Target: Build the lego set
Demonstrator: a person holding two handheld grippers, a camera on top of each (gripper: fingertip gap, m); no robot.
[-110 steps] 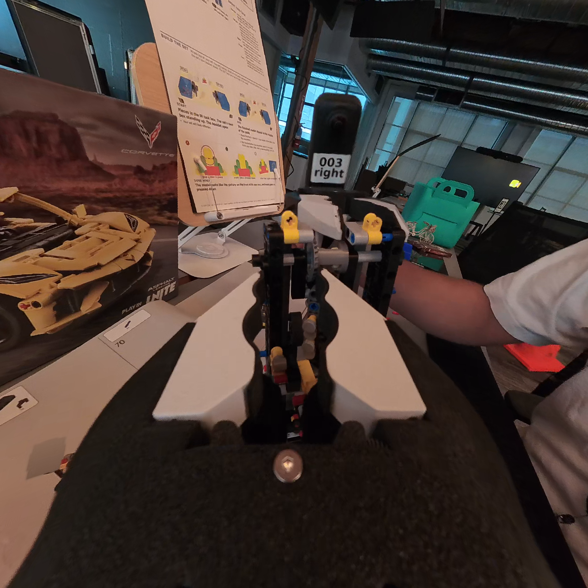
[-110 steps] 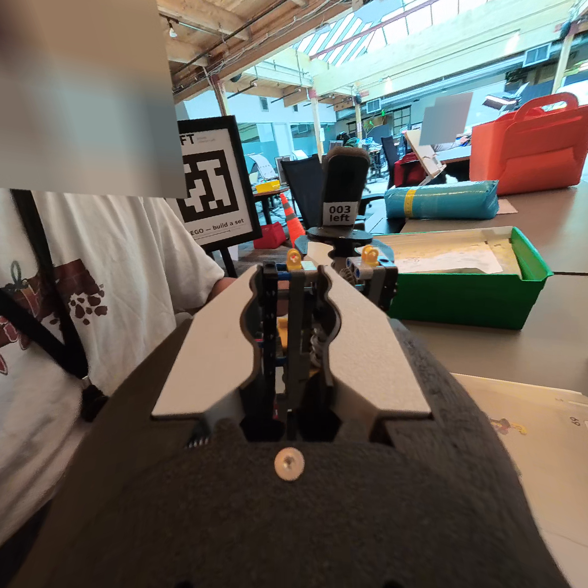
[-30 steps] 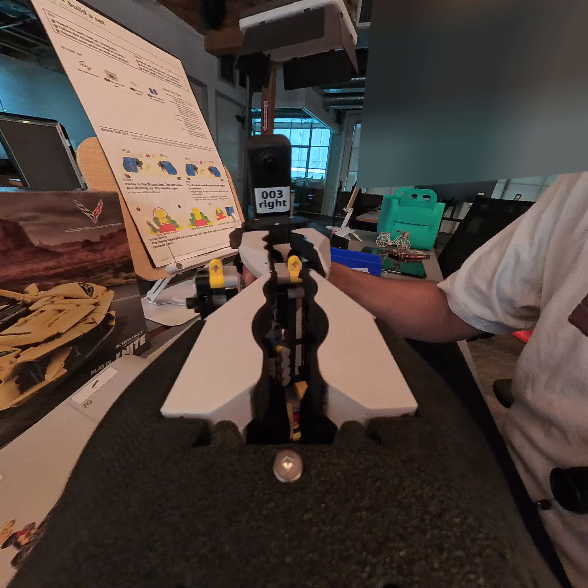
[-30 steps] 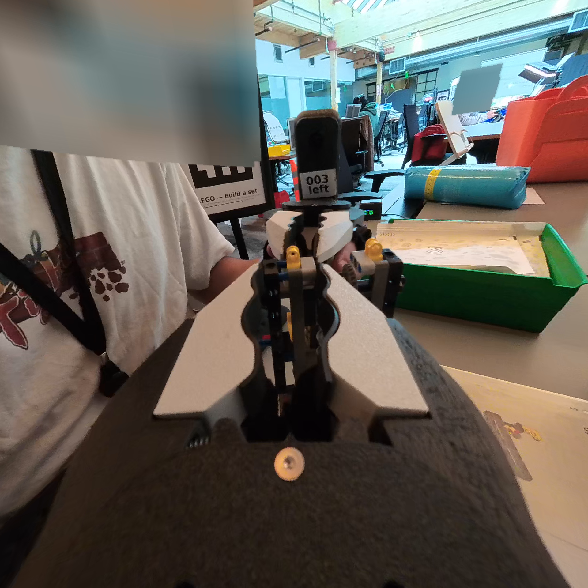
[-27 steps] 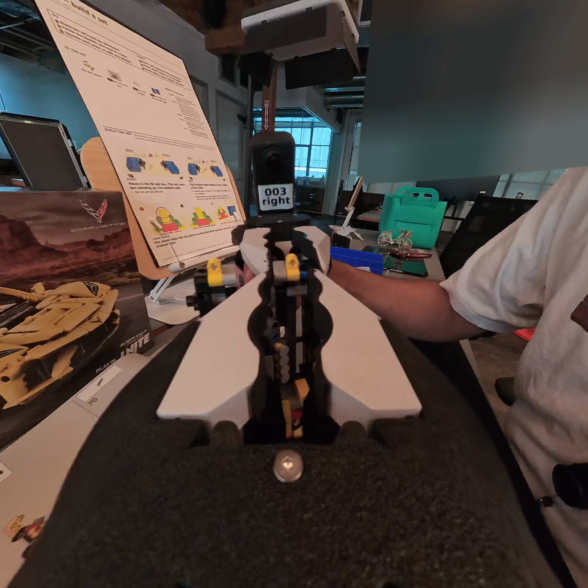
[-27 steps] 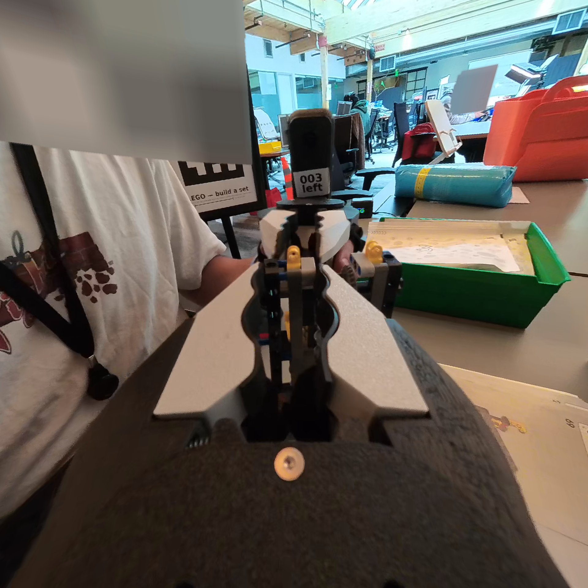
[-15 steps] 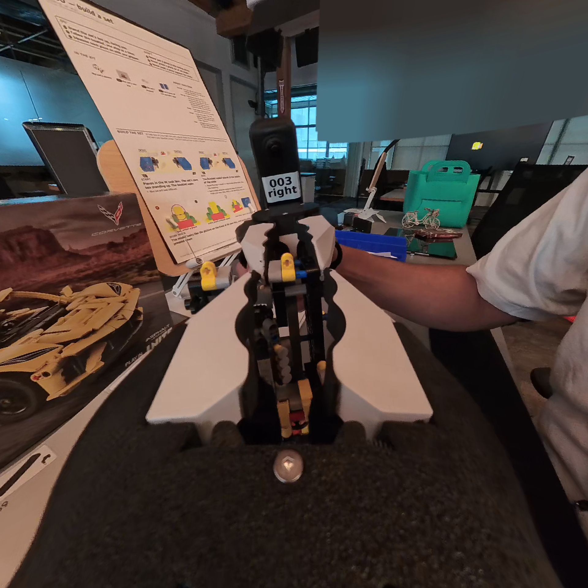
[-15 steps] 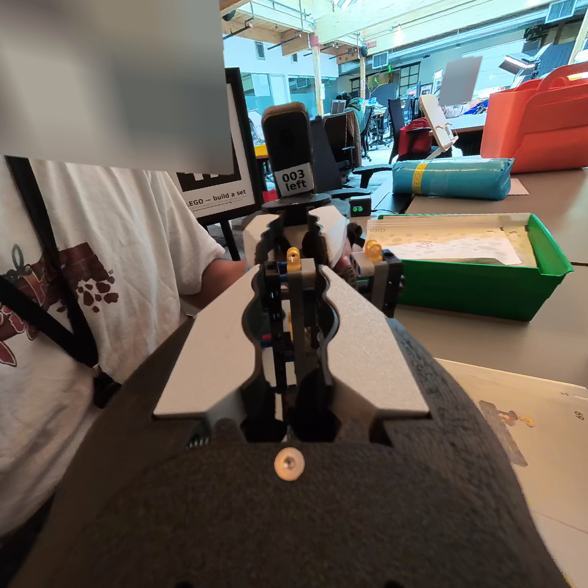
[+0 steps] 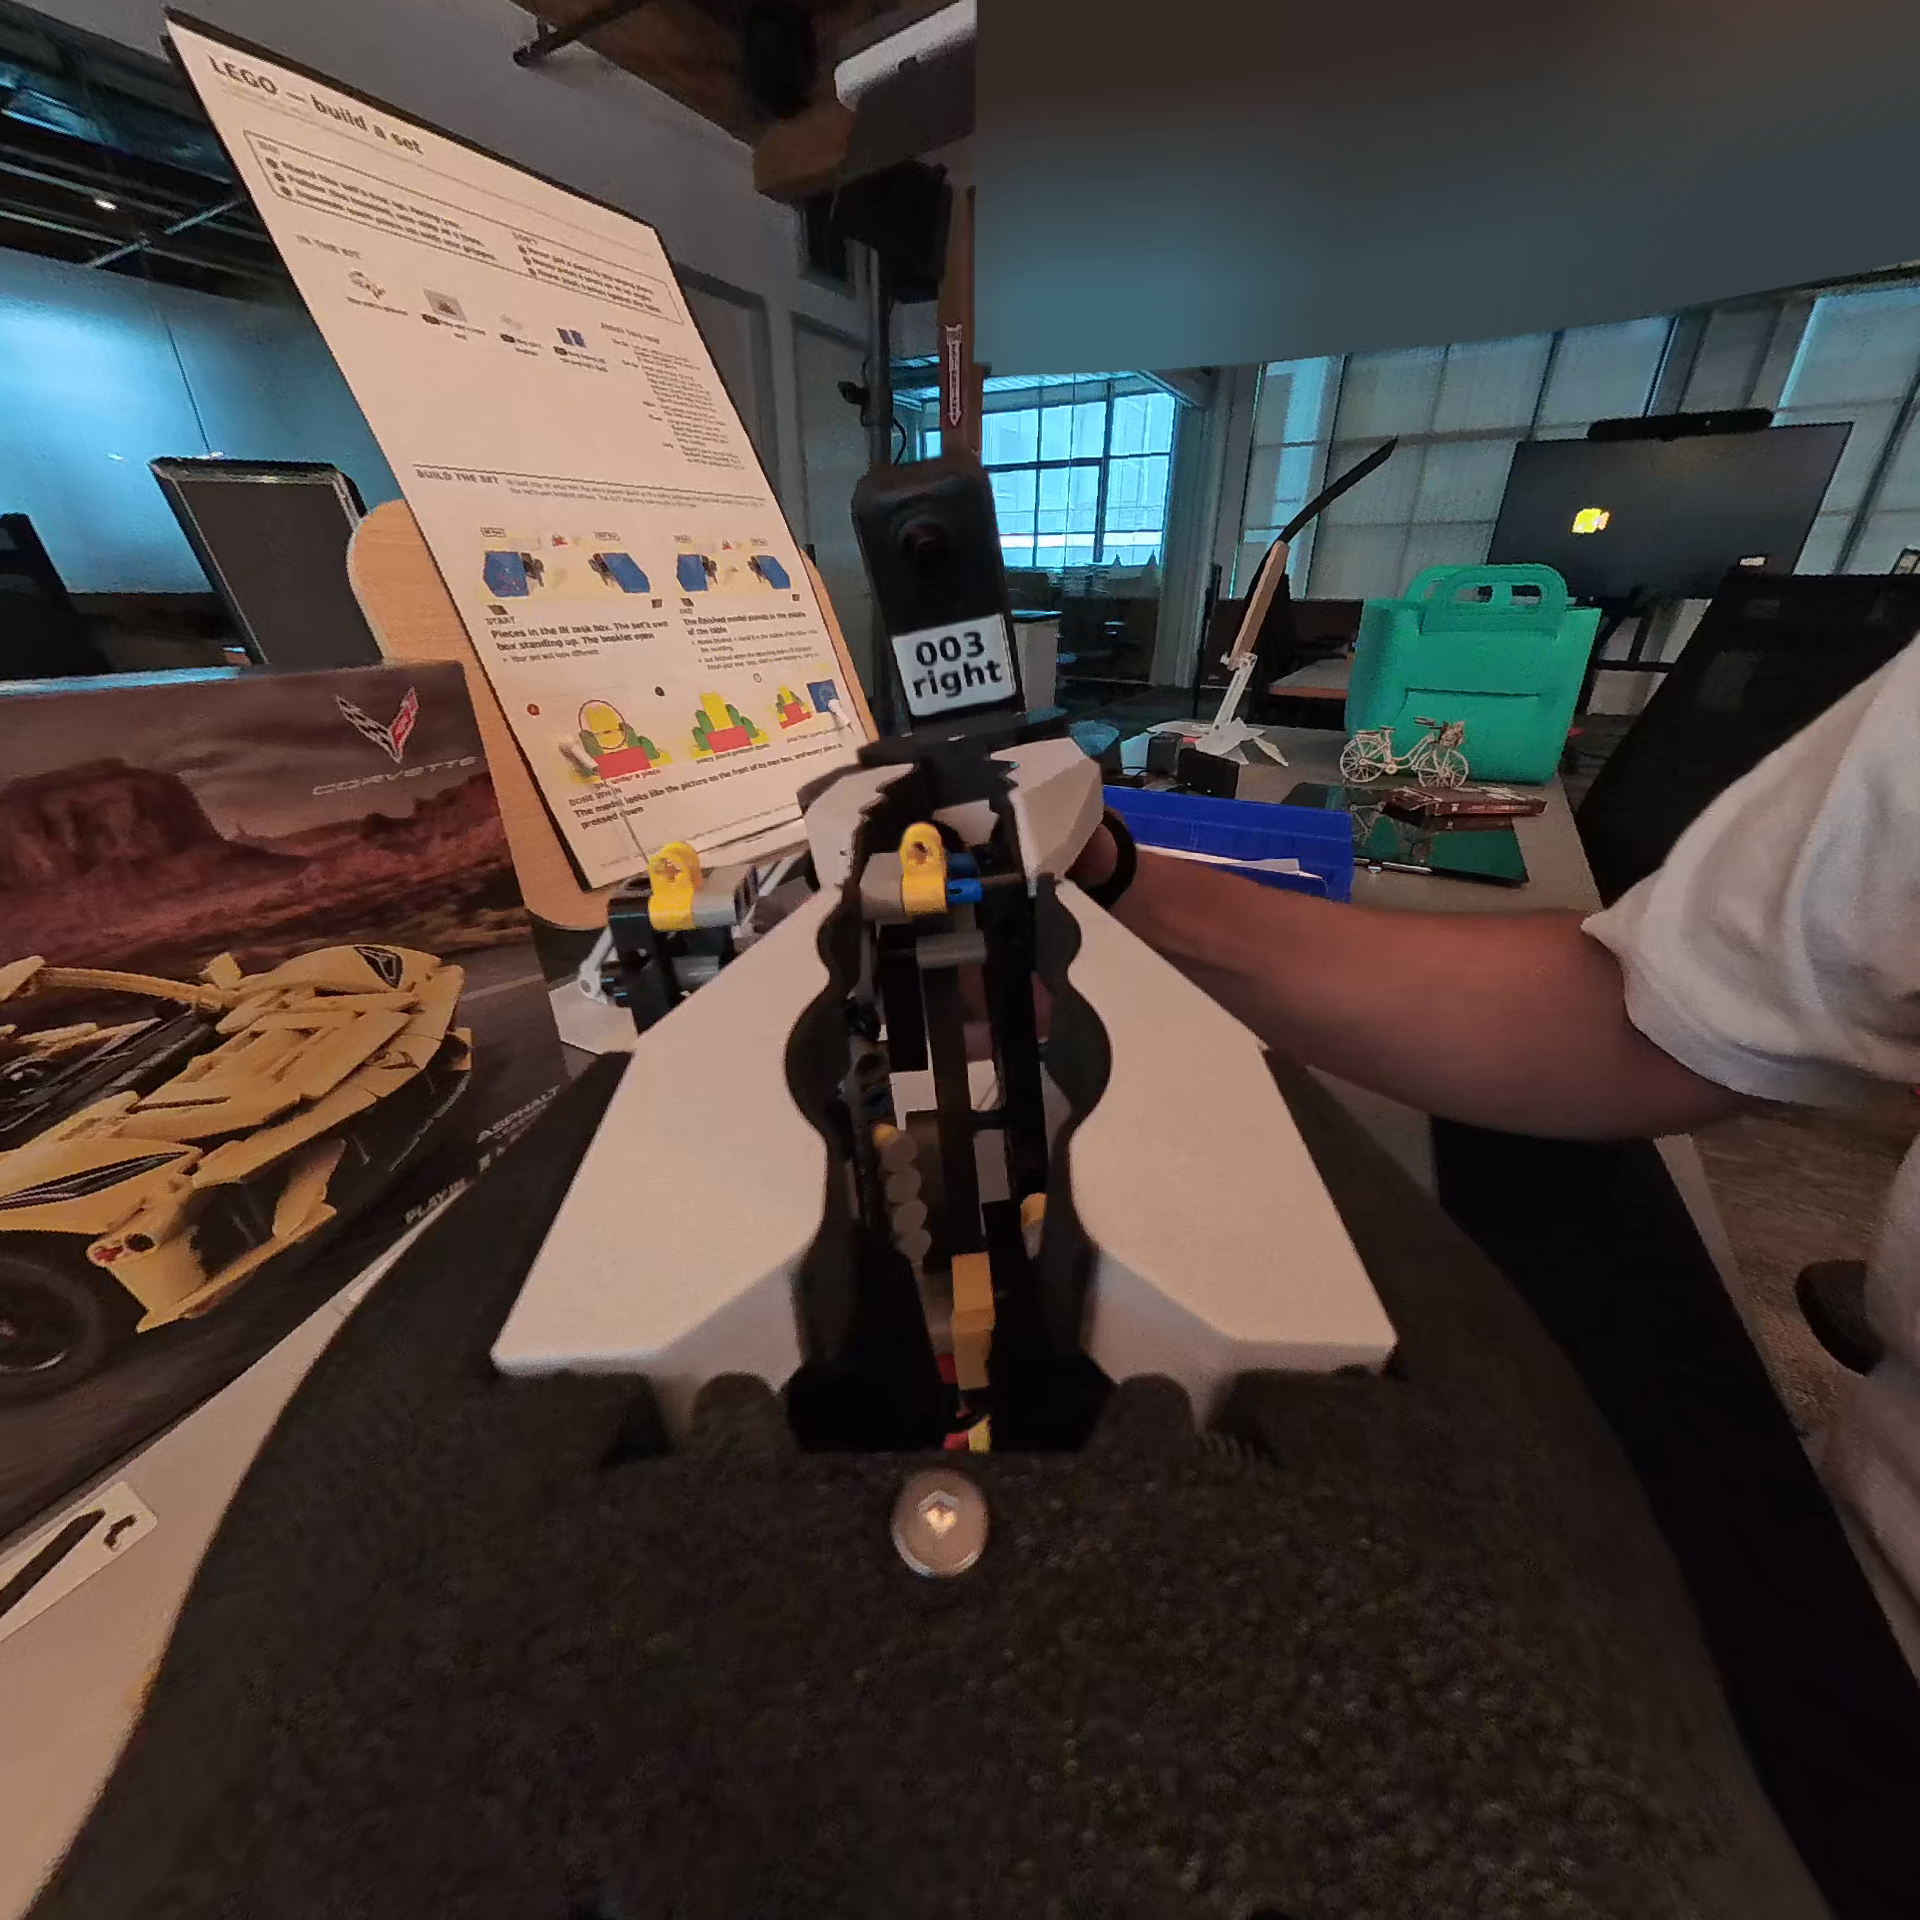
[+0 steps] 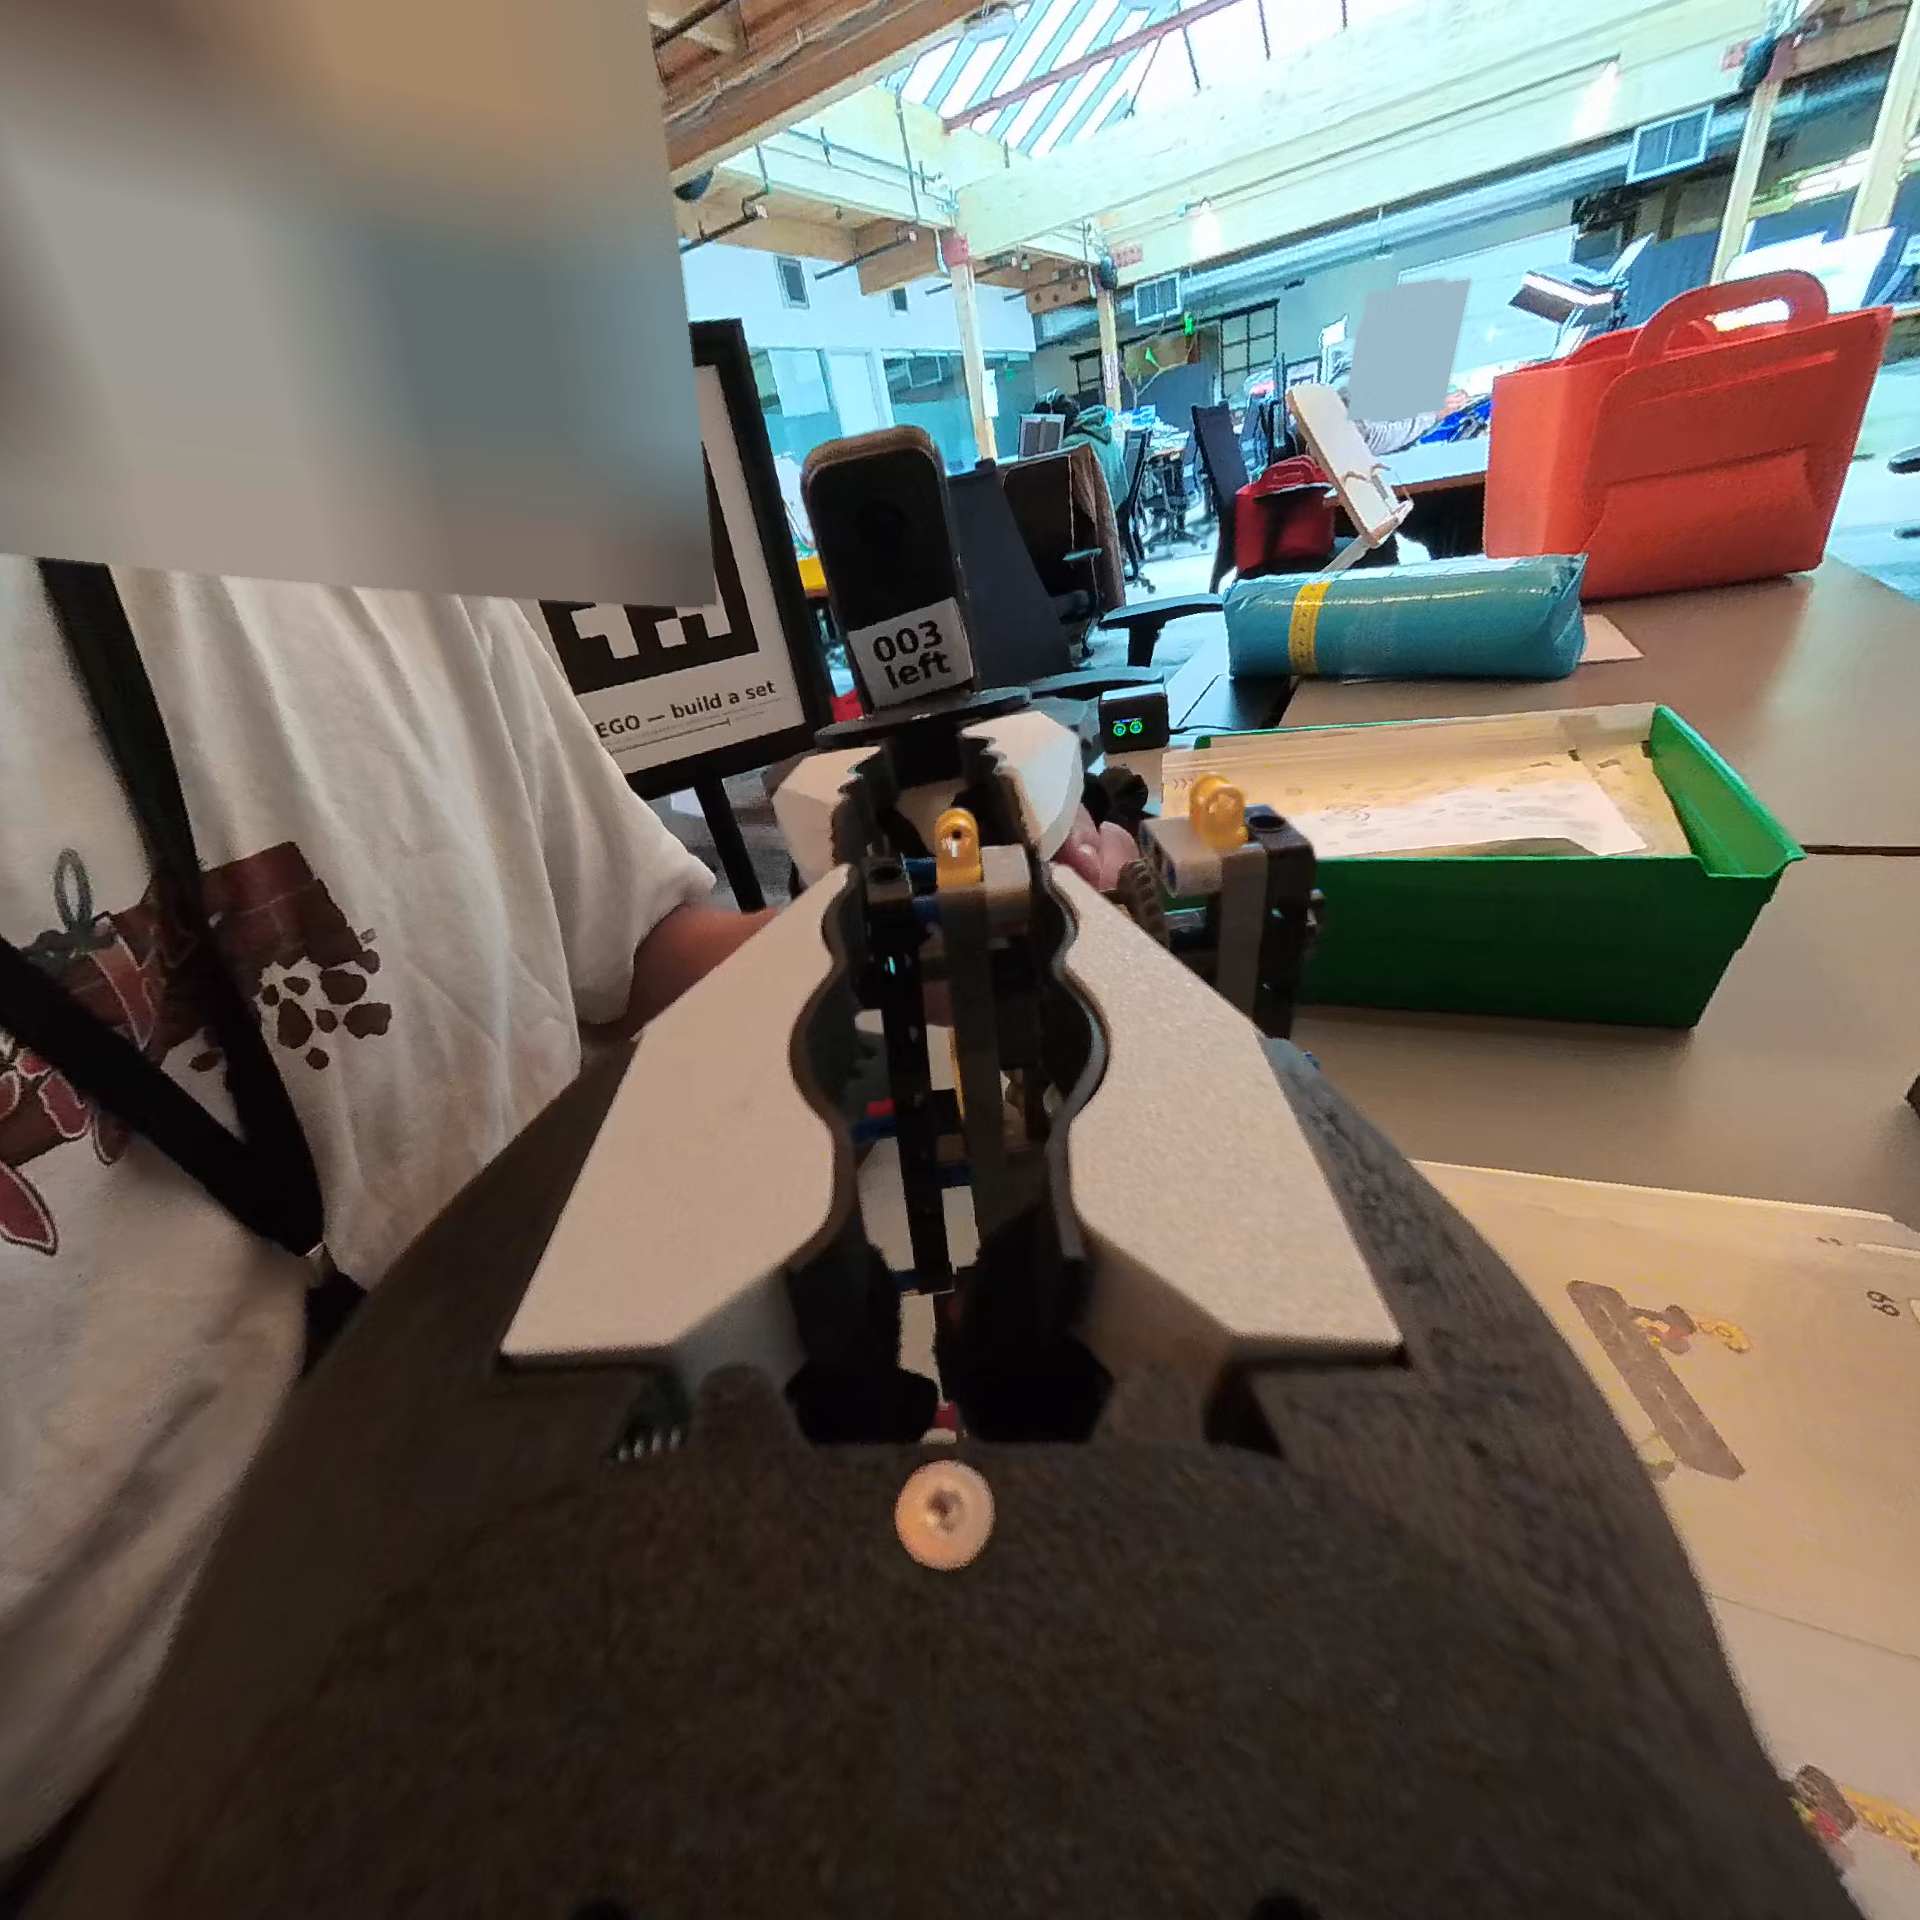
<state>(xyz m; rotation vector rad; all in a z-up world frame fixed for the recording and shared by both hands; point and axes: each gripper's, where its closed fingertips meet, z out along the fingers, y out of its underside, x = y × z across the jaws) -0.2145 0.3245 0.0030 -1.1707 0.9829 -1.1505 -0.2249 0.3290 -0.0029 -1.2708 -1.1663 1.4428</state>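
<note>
You have the partly built Lego chassis [image 9: 940, 1049] clamped from both ends, with the two grippers facing each other across it. Your left gripper [image 9: 940, 914] is closed on the black and grey beam frame. Your right gripper [image 10: 951, 883] is closed on the opposite end of the same frame. Each shows in the other's view at 12 o'clock, just beyond the model.

Finding: the assembly is held in the air above the table [image 10: 1558, 1070], not resting on it. A second leg of the frame, carrying a yellow connector [image 9: 673, 883], stands out unsupported at 10 o'clock in the left wrist view (at 1 o'clock in the right wrist view).

Recommendation for the step in hand, which I judge to be turning or inspecting the sub-assembly between placements:
- Keep both wrists on one line, so the frame is not twisted between the two grips.
- Do not release one end until the other grip is firm.
- Keep the free leg clear of the instruction sheet stand [image 9: 540, 499] and the green bin [image 10: 1538, 935].

The set's box [image 9: 239, 987] stands at 9 o'clock of your left gripper, near it. The open instruction booklet [image 10: 1704, 1382] lies at 4 o'clock of your right gripper. Which brick goes on next cannot be told from these views.
</note>
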